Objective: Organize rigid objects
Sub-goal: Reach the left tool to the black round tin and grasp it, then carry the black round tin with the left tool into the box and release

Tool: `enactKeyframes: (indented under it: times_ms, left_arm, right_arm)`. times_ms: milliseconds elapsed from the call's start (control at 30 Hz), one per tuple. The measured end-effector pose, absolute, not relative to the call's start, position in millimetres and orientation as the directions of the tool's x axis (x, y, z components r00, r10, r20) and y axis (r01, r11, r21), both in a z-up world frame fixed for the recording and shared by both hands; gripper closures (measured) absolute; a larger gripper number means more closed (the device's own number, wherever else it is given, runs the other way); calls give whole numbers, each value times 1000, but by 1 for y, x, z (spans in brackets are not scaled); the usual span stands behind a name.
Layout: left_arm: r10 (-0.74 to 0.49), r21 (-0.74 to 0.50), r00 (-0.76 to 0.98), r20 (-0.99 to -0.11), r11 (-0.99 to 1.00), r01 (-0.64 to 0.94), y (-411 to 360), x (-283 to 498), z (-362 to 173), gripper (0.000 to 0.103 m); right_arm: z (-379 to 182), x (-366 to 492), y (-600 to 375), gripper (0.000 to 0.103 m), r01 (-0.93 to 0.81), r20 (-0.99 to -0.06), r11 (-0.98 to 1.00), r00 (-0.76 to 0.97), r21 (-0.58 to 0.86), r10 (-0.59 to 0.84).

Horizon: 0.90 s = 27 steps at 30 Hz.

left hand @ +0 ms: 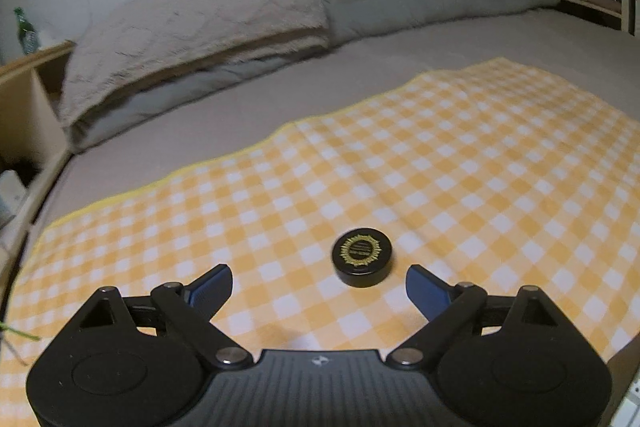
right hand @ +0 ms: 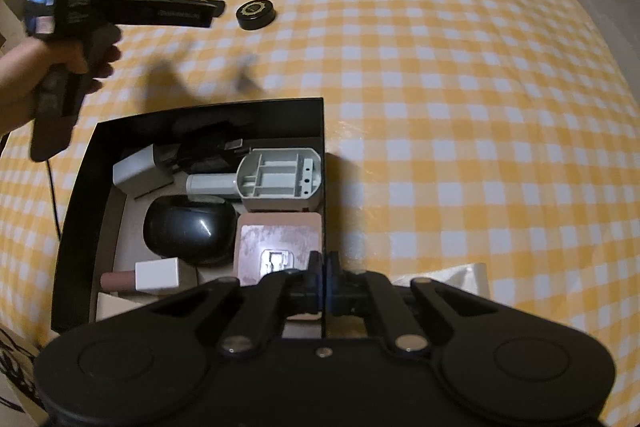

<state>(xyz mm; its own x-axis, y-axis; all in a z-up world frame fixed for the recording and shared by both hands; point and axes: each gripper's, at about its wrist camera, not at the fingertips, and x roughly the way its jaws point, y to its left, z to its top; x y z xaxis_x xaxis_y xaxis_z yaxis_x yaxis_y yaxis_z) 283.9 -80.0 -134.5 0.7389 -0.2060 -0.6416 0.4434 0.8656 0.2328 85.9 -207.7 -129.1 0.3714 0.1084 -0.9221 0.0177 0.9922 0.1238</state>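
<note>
Black round tin (left hand: 363,262), gold emblem on lid: just ahead of left gripper (left hand: 319,286), its fingers (left hand: 212,287) spread apart, not touching. Right gripper (right hand: 323,277) fingers together on the black box (right hand: 72,227) wall. All on checked cloth (left hand: 480,155).

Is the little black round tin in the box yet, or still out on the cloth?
Out: the black round tin lies alone on the checked cloth.
</note>
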Motion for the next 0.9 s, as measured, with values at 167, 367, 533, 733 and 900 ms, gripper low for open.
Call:
enactKeyframes:
  times_ms: [167,367,533,733,900]
  left_arm:
    - [-238,185,696,-677,861,475,-91,309,-157,16]
    - [-254,147,687,-681,871,469,-101,330,-176,21]
    - [-251,127,675,-694,881,457,-107,340,-187,42]
    - [-237,138,670,-704,879,456,-115,340,-191,53]
    - [-248,170,685,-686,860,482,-112,330,-180,53]
  right_arm:
    - [-126,82,-209,101,29,-920,990,375,135,114]
    - [-124,81,-212,100,38,-922,988,366,148,124]
    - [-124,84,-213,100,47,-926,986,353,161,134]
    - [-125,84,-216,100,50,-927,984,346,172,145]
    - [-128,88,-219,99,56,-931,982,331,180,152]
